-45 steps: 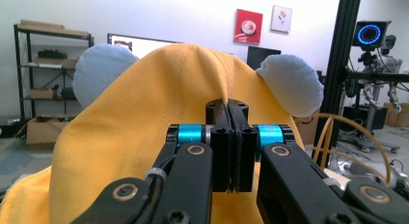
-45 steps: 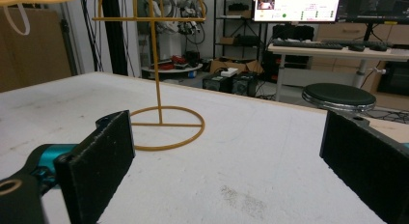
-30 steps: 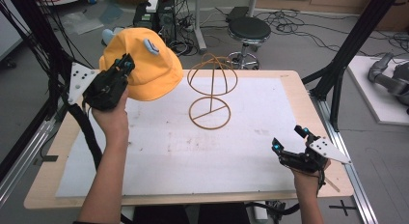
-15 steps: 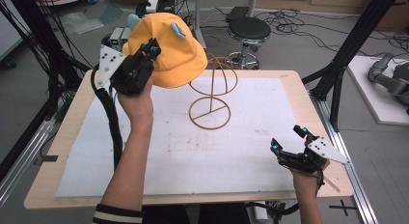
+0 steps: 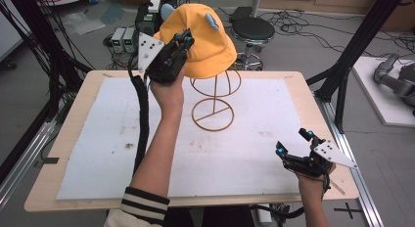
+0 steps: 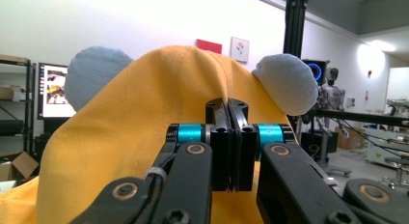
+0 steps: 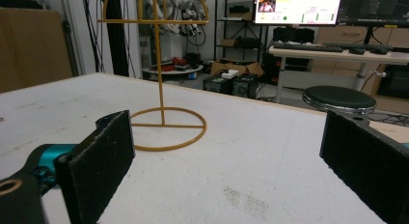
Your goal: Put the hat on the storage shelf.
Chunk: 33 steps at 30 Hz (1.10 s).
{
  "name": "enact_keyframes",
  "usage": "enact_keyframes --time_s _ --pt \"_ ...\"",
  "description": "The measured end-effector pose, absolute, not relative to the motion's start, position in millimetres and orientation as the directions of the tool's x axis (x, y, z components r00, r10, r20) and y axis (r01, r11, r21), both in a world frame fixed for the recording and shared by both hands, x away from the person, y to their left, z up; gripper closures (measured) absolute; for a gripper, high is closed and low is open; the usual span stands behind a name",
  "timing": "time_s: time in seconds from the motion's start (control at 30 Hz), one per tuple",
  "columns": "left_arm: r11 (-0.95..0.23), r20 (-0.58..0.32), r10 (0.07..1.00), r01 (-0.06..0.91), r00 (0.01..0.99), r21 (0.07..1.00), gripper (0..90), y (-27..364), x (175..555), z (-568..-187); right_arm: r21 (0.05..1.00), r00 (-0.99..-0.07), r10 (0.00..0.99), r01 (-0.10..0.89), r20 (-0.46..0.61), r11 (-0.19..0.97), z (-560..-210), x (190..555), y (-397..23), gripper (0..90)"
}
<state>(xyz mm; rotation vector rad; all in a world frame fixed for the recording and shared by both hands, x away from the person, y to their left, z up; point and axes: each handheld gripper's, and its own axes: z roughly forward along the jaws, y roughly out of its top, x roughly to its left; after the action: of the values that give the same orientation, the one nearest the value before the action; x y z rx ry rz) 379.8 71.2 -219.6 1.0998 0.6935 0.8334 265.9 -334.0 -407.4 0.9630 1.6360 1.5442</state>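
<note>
No writing can be read anywhere: the monitors (image 7: pixel 299 7) show text too small to make out, and the wall pictures (image 6: pixel 239 49) carry no legible words.

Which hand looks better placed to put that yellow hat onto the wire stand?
The left. Its tongs are shut on the yellow hat, held just above the wire hat stand. The right tongs sit open near the table's front corner.

Left gripper (image 6: pixel 230 137) clamped on yellow hat (image 6: pixel 144 127) — fabric pinched (two grey-blue ears).
</note>
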Motion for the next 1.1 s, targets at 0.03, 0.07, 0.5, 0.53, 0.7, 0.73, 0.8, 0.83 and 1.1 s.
enact_keyframes --time_s 0.03,0.07,0.5,0.53,0.7,0.73,0.8,0.83,1.1 --pt "0.224 -0.076 0.848 -0.225 0.525 0.948 88.3 68 381 -221 0.998 -0.494 0.869 0.06 0.01 0.023 -407 266 -334 4.6" --pt "0.227 -0.078 0.843 -0.22 0.532 0.949 88.3 65 383 -222 0.998 -0.496 0.868 0.059 0.008 0.025 -407 266 -335 4.6" --pt "0.163 -0.065 0.831 -0.131 0.553 0.978 88.2 41 398 -252 0.998 -0.494 0.869 0.064 0.015 0.019 -409 265 -336 4.6" --pt "0.163 -0.065 0.828 -0.127 0.557 0.979 88.2 41 399 -254 0.998 -0.493 0.87 0.067 0.016 0.02 -409 265 -336 4.6" --pt "0.173 -0.081 0.825 -0.114 0.559 0.978 88.2 38 401 -270 0.998 -0.495 0.869 0.067 0.017 0.018 -409 265 -335 4.6" --pt "0.167 -0.079 0.826 -0.109 0.558 0.98 88.3 38 401 -274 0.998 -0.494 0.869 0.065 0.016 0.018 -409 265 -335 4.6" --pt "0.158 -0.074 0.829 -0.104 0.554 0.982 88.2 37 401 -280 0.998 -0.494 0.869 0.066 0.017 0.018 -410 266 -335 4.6" --pt "0.162 -0.076 0.828 -0.107 0.555 0.981 88.2 37 401 -282 0.997 -0.495 0.869 0.07 0.018 0.02 -410 265 -335 4.6" --pt "0.128 -0.045 0.824 -0.109 0.565 0.986 88.2 30 399 -299 0.997 -0.499 0.867 0.071 0.01 0.029 -411 266 -333 4.7"
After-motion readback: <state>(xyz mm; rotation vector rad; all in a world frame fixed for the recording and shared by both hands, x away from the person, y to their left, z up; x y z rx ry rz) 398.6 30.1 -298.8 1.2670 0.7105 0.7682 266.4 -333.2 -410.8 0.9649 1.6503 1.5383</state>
